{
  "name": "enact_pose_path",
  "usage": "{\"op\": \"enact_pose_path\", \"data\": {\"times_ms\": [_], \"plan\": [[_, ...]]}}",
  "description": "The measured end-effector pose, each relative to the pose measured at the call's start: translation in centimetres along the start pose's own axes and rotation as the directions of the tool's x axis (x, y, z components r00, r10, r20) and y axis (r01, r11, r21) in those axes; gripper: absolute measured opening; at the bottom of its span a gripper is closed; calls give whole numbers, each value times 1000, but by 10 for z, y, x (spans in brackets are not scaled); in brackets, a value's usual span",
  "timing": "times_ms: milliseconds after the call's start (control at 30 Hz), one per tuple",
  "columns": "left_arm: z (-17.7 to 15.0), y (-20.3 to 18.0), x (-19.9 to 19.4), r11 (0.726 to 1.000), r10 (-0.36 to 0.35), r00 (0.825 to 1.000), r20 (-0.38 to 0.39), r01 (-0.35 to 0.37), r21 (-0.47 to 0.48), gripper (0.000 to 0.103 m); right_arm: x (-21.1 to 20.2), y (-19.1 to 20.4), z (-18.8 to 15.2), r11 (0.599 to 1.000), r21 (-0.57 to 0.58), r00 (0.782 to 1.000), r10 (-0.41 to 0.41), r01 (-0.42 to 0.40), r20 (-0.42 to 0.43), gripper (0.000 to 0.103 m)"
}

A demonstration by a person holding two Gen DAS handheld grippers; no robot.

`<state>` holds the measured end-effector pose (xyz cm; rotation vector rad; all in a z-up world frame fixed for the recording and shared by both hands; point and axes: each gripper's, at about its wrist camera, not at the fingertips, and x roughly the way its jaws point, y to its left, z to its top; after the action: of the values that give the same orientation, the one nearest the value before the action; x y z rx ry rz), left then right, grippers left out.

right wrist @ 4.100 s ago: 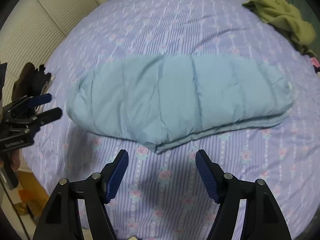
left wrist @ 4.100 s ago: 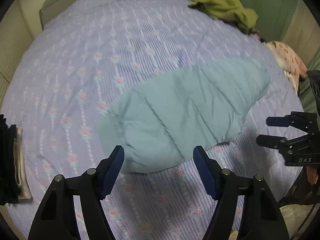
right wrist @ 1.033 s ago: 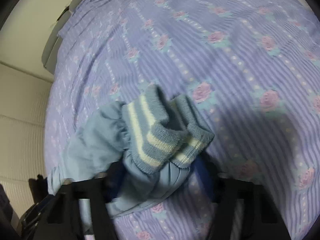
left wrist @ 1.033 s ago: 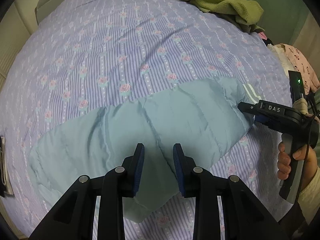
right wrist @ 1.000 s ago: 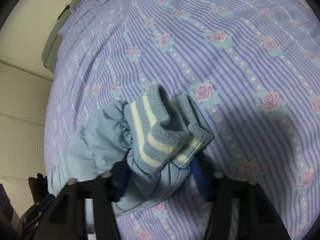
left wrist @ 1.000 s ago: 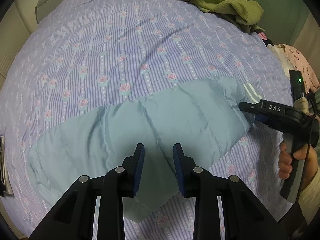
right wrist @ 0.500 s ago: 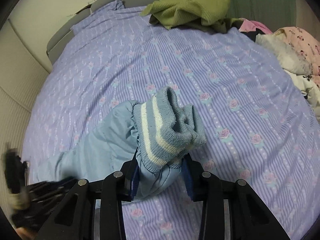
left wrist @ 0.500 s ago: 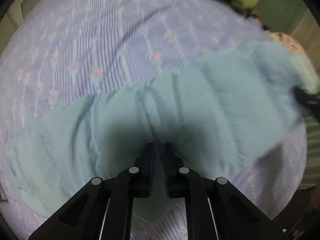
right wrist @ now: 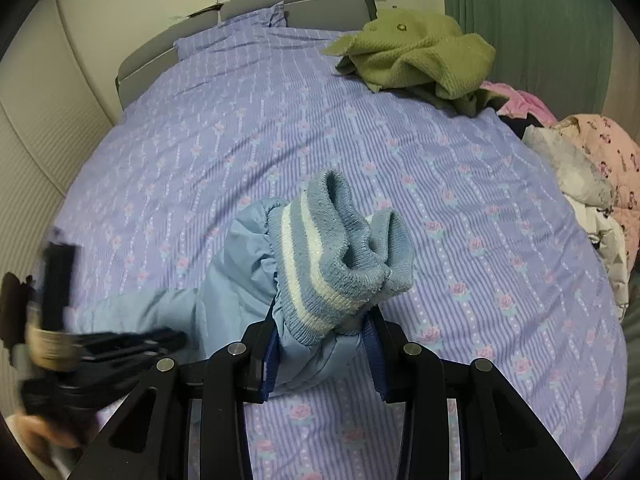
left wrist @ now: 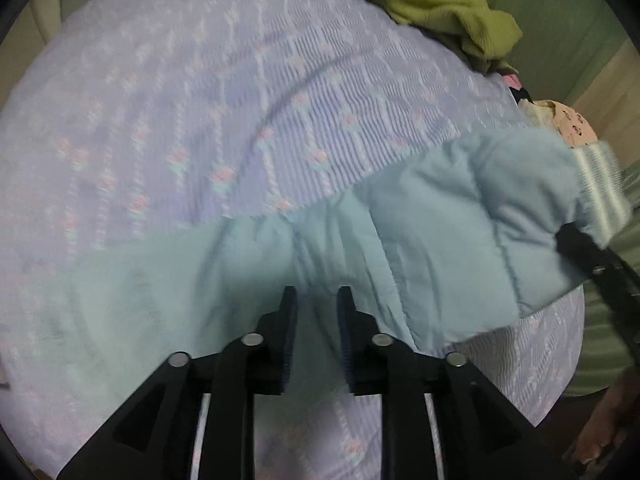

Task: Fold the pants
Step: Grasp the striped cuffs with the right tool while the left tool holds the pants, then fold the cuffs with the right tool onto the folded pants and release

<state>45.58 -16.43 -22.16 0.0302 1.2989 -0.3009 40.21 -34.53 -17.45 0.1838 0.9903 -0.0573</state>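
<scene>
Purple floral bed (right wrist: 360, 128); R gripper (right wrist: 324, 344) clamps pants (right wrist: 240, 280) cuff; L gripper (left wrist: 314, 308) prob pinching pants, blurry.

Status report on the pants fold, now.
Right gripper shut on pants cuff, lifted. Left gripper pressing mid-pants, grip unclear. Green garment far off, nothing blocking.

Right gripper (right wrist: 322, 344) apparently clamps the pants (right wrist: 320, 264) by the cuffs.

Left tongs (left wrist: 313, 312) are pointed down low with the jaws nearly together, just a narrow gap showing between the blue pads. Right tongs (right wrist: 322, 344) are lifted up and clamped tight on what they hold. Bit of a hand (left wrist: 600, 436) shows at the lower right.
</scene>
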Motion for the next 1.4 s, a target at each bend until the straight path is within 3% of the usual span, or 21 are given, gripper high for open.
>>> {"op": "enact_pose_path", "data": {"times_ms": [33, 67, 300, 433, 967, 1267, 1400], "plan": [[1, 2, -10, 1000, 15, 1000, 6, -15, 1, 39, -3, 5, 0, 1000, -6, 1000, -8, 8, 3, 38], [-1, 7, -23, 999, 32, 999, 13, -32, 3, 44, -5, 10, 0, 1000, -12, 1000, -19, 19, 5, 38], [-22, 47, -78, 986, 161, 985, 57, -159, -44, 53, -21, 43, 2, 997, -45, 998, -57, 58, 18, 38], [-43, 85, -105, 985, 154, 981, 116, -143, -100, 61, -37, 75, 4, 995, -86, 998, -54, 58, 45, 38], [-116, 232, -130, 959, 164, 980, 111, -131, -253, 62, -47, 266, -23, 938, -347, 996, 27, 3, 80, 31], [-148, 295, -117, 942, 172, 983, 61, -146, -302, 61, 11, 367, -77, 845, -535, 999, -16, -2, -28, 30], [-155, 310, -112, 941, 184, 982, 45, -163, -297, 61, 39, 387, -96, 799, -601, 996, -44, -11, -77, 30]]}}
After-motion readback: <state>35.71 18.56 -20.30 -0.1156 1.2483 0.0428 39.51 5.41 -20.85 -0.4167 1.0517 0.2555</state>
